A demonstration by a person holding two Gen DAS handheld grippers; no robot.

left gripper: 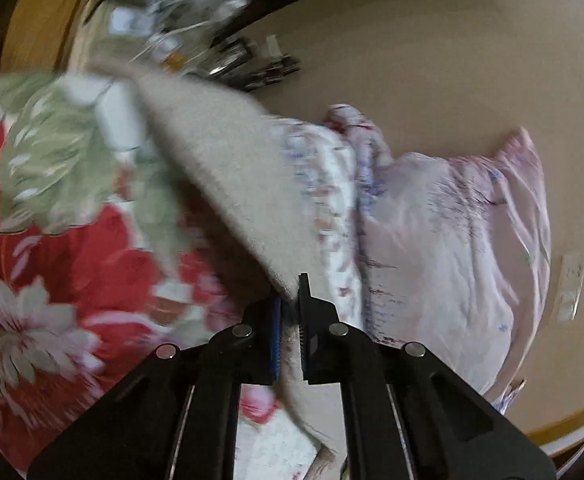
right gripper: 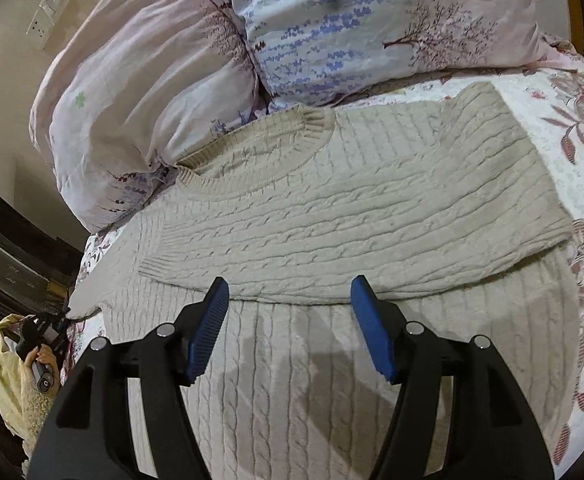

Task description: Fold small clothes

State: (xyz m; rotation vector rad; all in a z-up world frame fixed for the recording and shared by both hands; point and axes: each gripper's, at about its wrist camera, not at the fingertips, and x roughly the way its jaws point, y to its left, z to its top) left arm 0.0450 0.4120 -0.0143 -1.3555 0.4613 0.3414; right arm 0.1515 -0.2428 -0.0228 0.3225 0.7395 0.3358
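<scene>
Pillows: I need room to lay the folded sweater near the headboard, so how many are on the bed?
2. A pink pillow lies at the left against the wall; a lavender-print pillow lies to its right, behind the sweater collar. More may be hidden beyond the frame.

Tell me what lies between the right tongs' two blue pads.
Only the cream sweater, lying flat on the bed below the open right tongs; nothing is pinched between the pads. The right wrist view shows it.
</scene>
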